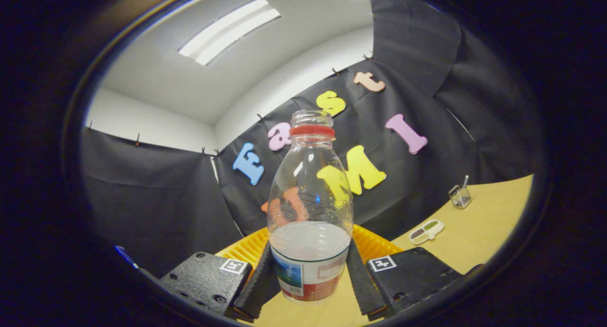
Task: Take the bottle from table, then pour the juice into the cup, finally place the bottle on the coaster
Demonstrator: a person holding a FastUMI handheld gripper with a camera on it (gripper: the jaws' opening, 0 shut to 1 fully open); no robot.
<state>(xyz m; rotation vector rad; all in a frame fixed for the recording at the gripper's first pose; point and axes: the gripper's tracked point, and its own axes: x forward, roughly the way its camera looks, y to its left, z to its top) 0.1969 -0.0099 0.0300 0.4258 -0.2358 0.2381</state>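
1. Bottle (310, 208): clear thin plastic, no cap on its open mouth, a red ring at the neck, and pale liquid filling only the lower part. I judge it light, bottom-weighted, somewhat squashy under pressure and smooth, so it could slip or spill if tipped carelessly.
2. The best hold looks to be the labelled lower body, where the wall is backed by liquid; that is where the fingers sit.
3. The gripper (309, 275) is narrowed to the bottle's width, both fingers pressing its lower sides; the bottle stands upright between them.
4. Beneath lies the tan table (479, 232), with a yellow ribbed tray (374, 244) just beyond the fingers.
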